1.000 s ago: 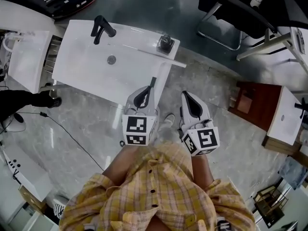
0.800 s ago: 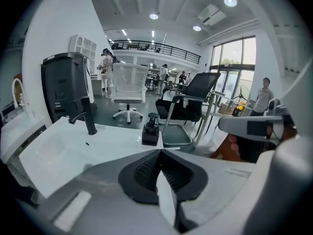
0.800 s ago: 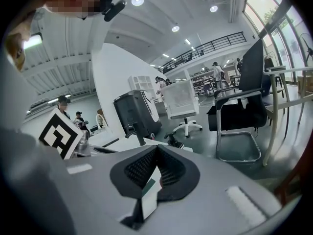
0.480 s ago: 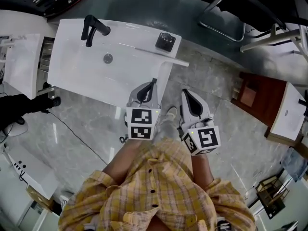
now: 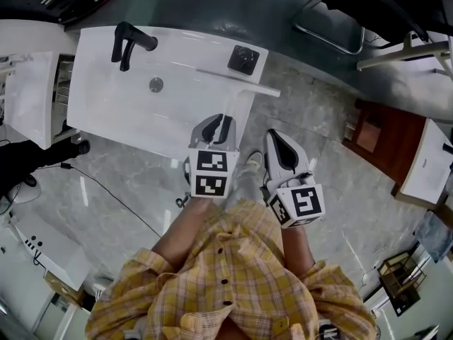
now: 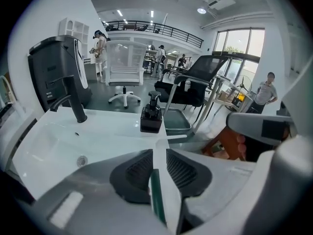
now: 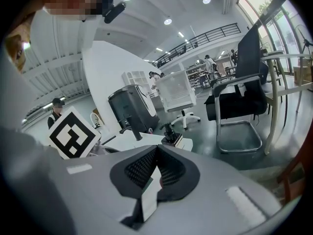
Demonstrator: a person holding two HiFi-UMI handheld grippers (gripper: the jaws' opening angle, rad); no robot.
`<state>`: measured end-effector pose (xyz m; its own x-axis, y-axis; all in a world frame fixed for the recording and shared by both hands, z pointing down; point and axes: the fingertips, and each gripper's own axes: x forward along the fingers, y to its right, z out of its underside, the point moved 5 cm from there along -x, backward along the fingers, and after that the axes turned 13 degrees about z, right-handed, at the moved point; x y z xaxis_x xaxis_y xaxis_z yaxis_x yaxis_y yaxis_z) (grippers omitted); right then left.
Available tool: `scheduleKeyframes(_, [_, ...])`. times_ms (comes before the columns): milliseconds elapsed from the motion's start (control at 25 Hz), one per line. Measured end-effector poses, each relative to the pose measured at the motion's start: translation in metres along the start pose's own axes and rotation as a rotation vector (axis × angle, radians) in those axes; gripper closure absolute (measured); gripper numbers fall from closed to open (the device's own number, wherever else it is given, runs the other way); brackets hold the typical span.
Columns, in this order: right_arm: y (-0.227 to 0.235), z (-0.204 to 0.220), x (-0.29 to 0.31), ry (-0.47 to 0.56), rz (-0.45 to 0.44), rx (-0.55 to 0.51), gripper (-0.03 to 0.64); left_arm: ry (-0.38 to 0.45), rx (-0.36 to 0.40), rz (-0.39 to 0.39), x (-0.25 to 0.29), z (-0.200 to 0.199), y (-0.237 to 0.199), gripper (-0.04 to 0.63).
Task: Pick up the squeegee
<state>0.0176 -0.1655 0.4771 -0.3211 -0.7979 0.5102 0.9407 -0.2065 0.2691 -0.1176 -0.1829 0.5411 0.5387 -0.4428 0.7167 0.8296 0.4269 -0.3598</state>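
Observation:
The squeegee (image 5: 237, 81) is a thin white bar lying across the right end of the white sink counter (image 5: 113, 112). One end of it sticks out past the counter's edge. In the left gripper view the squeegee (image 6: 176, 137) shows just beyond the jaws. My left gripper (image 5: 221, 121) hangs over the counter's near right corner. Its jaws are opening, and a pale strip runs through the gap between them (image 6: 159, 153), not pressed by the pads. My right gripper (image 5: 272, 134) is beside it over the floor, its pads meeting (image 7: 156, 148) with nothing held.
A black faucet (image 5: 131, 41) and a drain (image 5: 156, 84) are at the basin. A black soap dispenser (image 5: 243, 59) stands just behind the squeegee. A black office chair (image 5: 340, 20) is at the upper right, and a brown stool (image 5: 375, 144) at the right. A cable (image 5: 106, 197) crosses the grey floor.
The left gripper's jaws, shut in both earlier frames, now stand apart. Both grippers have sunk a little, and the left one tips more steeply down at the counter corner.

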Motion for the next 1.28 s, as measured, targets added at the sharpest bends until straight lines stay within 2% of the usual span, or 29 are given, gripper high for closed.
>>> scheduleKeyframes(160, [0.000, 0.002, 0.003, -0.008, 0.003, 0.004, 0.615, -0.042, -0.004, 0.007, 0.010, 0.002, -0.002, 0.501])
scheduleKeyframes(400, [0.005, 0.006, 0.006, -0.017, 0.012, 0.015, 0.615, -0.154, -0.049, 0.025, 0.025, 0.012, -0.006, 0.499])
scheduleKeyframes(920, [0.011, 0.013, 0.016, -0.043, 0.027, 0.052, 0.615, -0.271, -0.117, 0.005, 0.050, 0.028, -0.022, 0.500])
scheduleKeyframes(1280, [0.014, 0.013, 0.019, -0.052, 0.035, 0.061, 0.615, -0.312, -0.148, -0.001, 0.060, 0.033, -0.023, 0.507])
